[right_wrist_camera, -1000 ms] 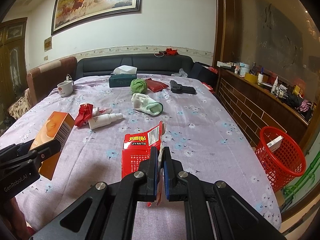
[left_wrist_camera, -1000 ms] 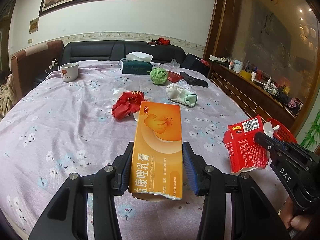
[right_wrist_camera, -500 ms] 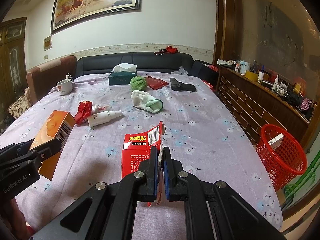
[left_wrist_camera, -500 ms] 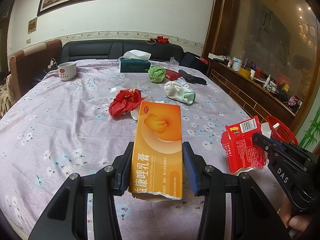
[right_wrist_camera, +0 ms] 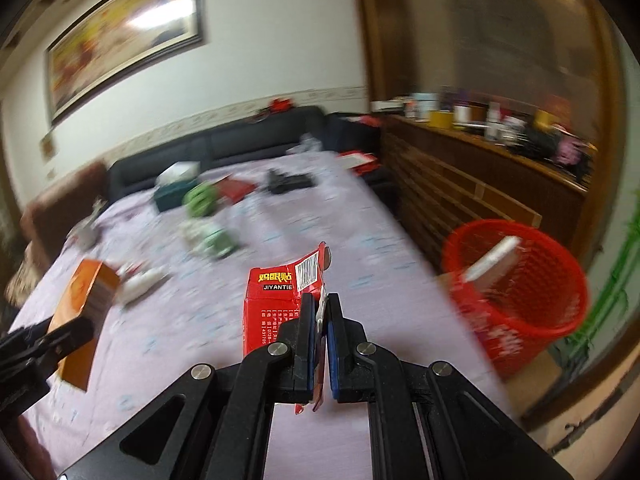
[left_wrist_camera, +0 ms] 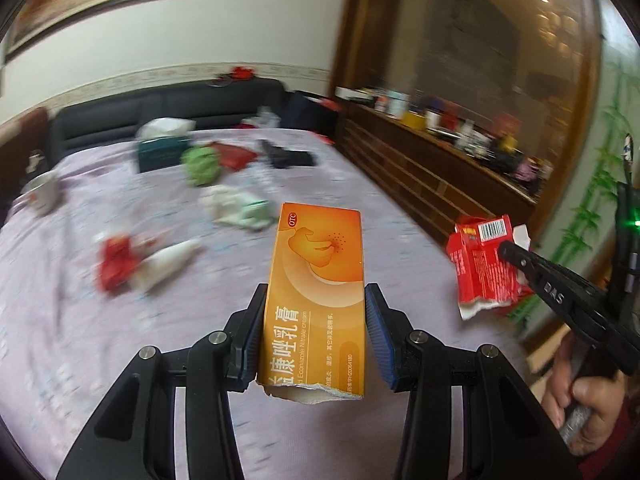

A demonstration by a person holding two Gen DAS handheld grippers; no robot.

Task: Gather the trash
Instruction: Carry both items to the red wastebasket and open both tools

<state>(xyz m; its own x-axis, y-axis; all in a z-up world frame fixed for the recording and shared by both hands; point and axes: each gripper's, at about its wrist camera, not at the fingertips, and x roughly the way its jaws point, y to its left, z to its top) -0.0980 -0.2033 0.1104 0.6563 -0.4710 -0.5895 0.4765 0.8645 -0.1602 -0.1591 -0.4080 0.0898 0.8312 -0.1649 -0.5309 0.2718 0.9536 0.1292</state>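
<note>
A tall orange cardboard medicine box (left_wrist_camera: pixel 316 292) with a torn lower edge is clamped between the blue pads of the left gripper (left_wrist_camera: pixel 315 334), above the lilac flowered tablecloth (left_wrist_camera: pixel 80 320). A torn red paper carton (right_wrist_camera: pixel 276 304) is pinched by the nearly closed right gripper (right_wrist_camera: pixel 319 340). A red plastic mesh basket (right_wrist_camera: pixel 516 292) is seen to the right, beside the table, with a white item inside.

Left gripper (left_wrist_camera: pixel 315 330): matte black linkage arms with round silver screws at the joints, and blue ribbed pads lining the fingers (left_wrist_camera: pixel 376 336). Right gripper (right_wrist_camera: pixel 320 340): the same black frame, silver screws and blue pads. Seen from the left wrist, its side carries white "DAS" lettering, a green light glows above, and the bare-skinned right hand (left_wrist_camera: pixel 580 400) shows a dark red cuff.
</note>
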